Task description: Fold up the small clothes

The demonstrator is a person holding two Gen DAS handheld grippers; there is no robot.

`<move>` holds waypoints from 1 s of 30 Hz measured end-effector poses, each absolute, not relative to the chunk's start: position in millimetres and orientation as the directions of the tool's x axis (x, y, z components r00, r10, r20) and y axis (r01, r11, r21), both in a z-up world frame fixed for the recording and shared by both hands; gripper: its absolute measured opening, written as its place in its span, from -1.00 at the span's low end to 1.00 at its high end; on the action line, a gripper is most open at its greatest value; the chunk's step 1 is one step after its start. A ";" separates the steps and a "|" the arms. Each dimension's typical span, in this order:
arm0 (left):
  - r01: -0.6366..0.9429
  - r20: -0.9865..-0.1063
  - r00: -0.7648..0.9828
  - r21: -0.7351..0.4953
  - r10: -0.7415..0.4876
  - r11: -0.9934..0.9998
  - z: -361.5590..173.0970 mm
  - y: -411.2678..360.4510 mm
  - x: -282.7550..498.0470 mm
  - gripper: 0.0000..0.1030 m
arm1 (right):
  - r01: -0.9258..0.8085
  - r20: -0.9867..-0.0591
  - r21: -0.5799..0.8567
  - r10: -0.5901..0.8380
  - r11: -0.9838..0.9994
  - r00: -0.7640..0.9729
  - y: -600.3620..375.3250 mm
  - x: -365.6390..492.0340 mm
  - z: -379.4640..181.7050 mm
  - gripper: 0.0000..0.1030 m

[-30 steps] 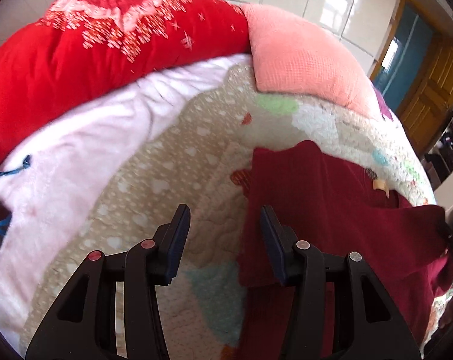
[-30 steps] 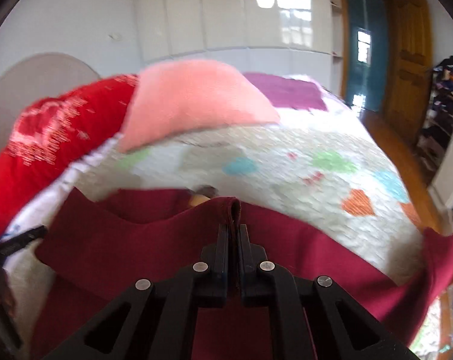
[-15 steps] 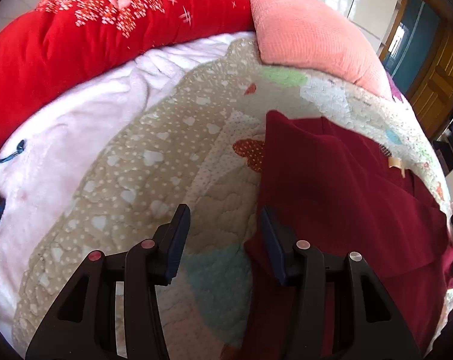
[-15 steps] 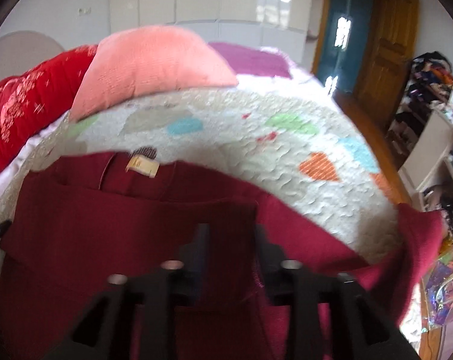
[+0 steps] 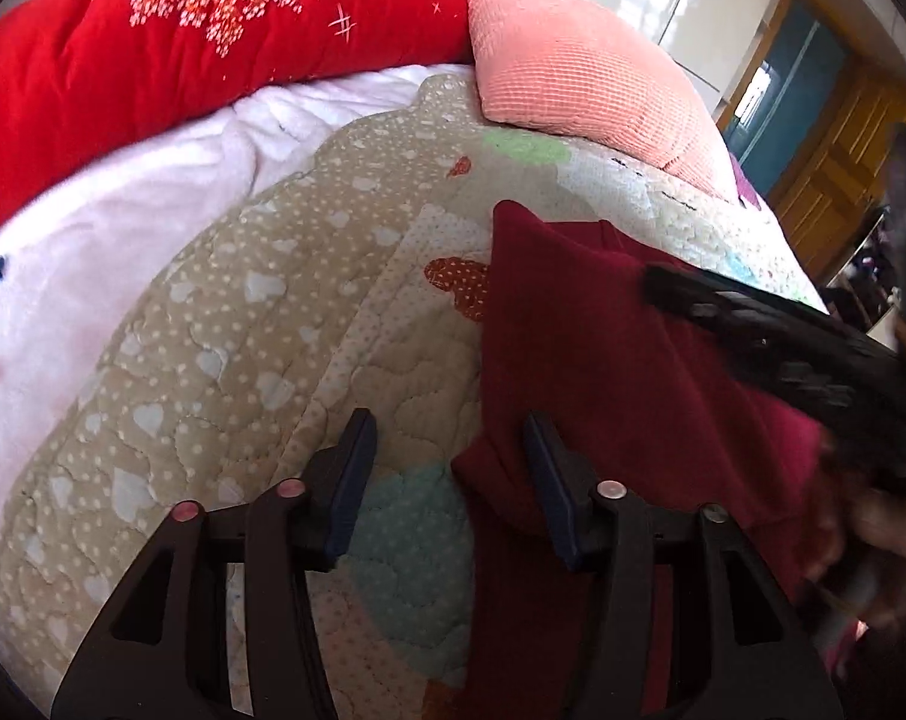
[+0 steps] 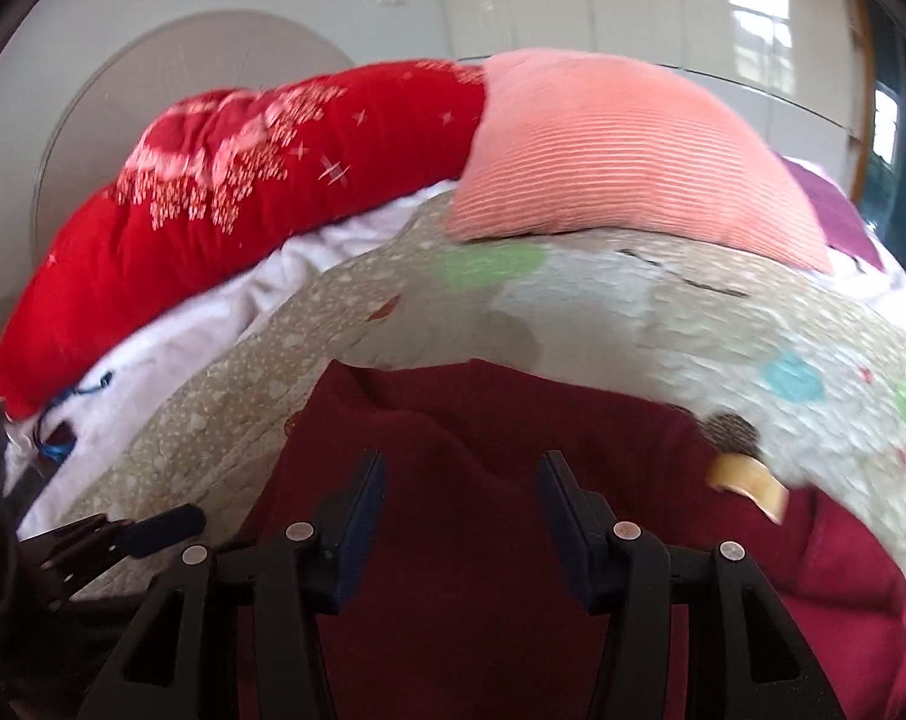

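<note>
A dark red garment [image 5: 573, 330] lies partly folded on the patchwork quilt [image 5: 243, 360]. My left gripper [image 5: 448, 426] hovers over its left edge, jaws opening; the cloth's edge lies between them by the right finger, not pinched. The right gripper [image 5: 783, 354] shows blurred over the garment's right part. In the right wrist view my right gripper [image 6: 464, 462] is open above the garment [image 6: 483, 600], nothing pressed between its pads. A tan label [image 6: 747, 480] marks the collar. The left gripper [image 6: 153, 525] shows at the lower left.
A red duvet [image 5: 153, 48] and a pink pillow [image 5: 573, 78] lie along the bed's far side. A white fleece blanket [image 5: 123, 228] borders the quilt on the left. A wooden door [image 5: 843, 150] stands far right.
The right gripper let go of the garment's fold, opened and swung left across the garment. It now enters the left wrist view. The left gripper sank slightly and its jaws widened.
</note>
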State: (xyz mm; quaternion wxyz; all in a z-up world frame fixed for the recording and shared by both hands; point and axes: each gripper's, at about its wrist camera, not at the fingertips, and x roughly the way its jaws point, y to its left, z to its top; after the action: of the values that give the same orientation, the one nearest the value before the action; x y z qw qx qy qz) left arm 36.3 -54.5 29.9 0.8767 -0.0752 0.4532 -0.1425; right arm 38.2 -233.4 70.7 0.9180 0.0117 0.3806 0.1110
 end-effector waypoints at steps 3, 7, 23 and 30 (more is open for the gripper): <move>0.182 -0.756 0.550 -0.306 -0.354 0.935 25.8 -47.6 36.3 0.09 | -0.280 -0.743 0.038 0.215 0.959 0.634 -212.0 60.8 50.3 -0.52; 0.183 -0.748 0.552 -0.323 -0.369 0.928 26.2 -45.4 37.3 0.09 | -0.307 -0.751 -0.048 0.168 0.951 0.639 -195.1 72.7 44.4 -0.86; 0.188 -0.751 0.576 -0.263 -0.323 0.946 29.8 -51.0 32.9 0.09 | -0.086 -0.777 0.049 0.093 0.995 0.623 -266.0 -24.6 51.8 -0.04; 0.231 -0.735 0.632 -0.125 -0.246 0.965 60.4 -66.8 15.0 0.09 | 0.009 -0.738 0.074 0.049 0.997 0.673 -307.2 -68.9 67.7 -0.04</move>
State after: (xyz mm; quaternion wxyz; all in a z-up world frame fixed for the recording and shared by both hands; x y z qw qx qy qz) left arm 15.0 -66.8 60.4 0.9032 -0.0092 0.4082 -0.1323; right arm -68.9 -307.2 67.7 0.9138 0.0358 0.4044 0.0111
